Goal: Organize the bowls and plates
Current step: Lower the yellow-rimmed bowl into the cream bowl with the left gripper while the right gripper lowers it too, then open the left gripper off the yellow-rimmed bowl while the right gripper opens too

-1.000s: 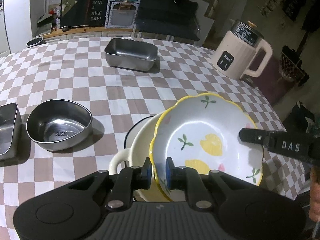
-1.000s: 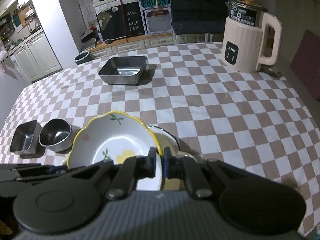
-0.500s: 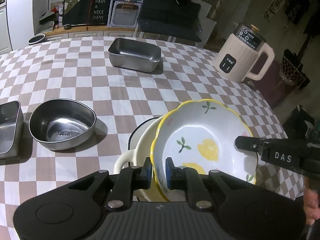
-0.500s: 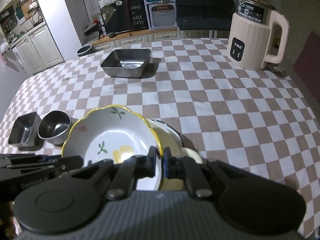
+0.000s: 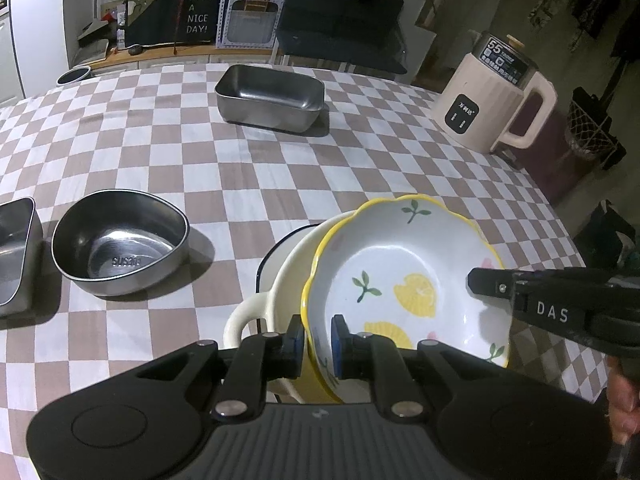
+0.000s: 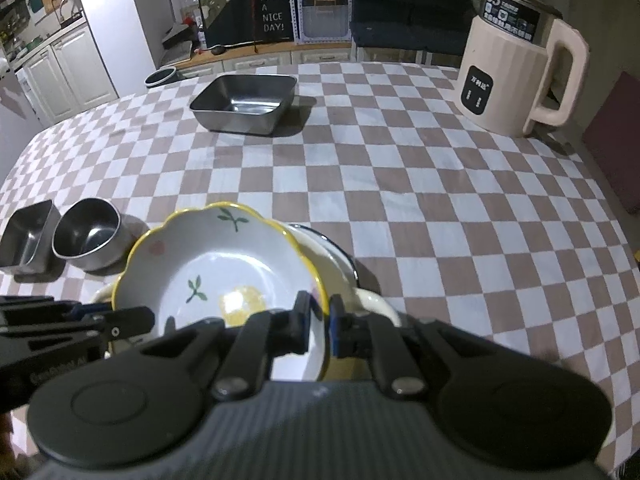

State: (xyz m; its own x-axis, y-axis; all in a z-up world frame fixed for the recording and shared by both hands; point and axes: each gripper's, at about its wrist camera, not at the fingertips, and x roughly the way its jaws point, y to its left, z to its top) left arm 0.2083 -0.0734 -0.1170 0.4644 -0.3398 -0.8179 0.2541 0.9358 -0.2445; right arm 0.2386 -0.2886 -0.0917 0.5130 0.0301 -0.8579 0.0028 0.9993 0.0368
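A scalloped plate (image 5: 404, 276) sat atop a handled pot (image 5: 280, 280) at lower centre. A round metal bowl (image 5: 120, 246) and small metal tin (image 5: 16, 256) lay at left, a rectangular metal tray (image 5: 270, 98) upper centre, a kettle (image 5: 494, 98) upper right.

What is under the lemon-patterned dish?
Under the lemon dish sits a cream pot with a side handle and dark rim, on the checked tablecloth. The dish covers the pot's inside, so any contents stay unseen.
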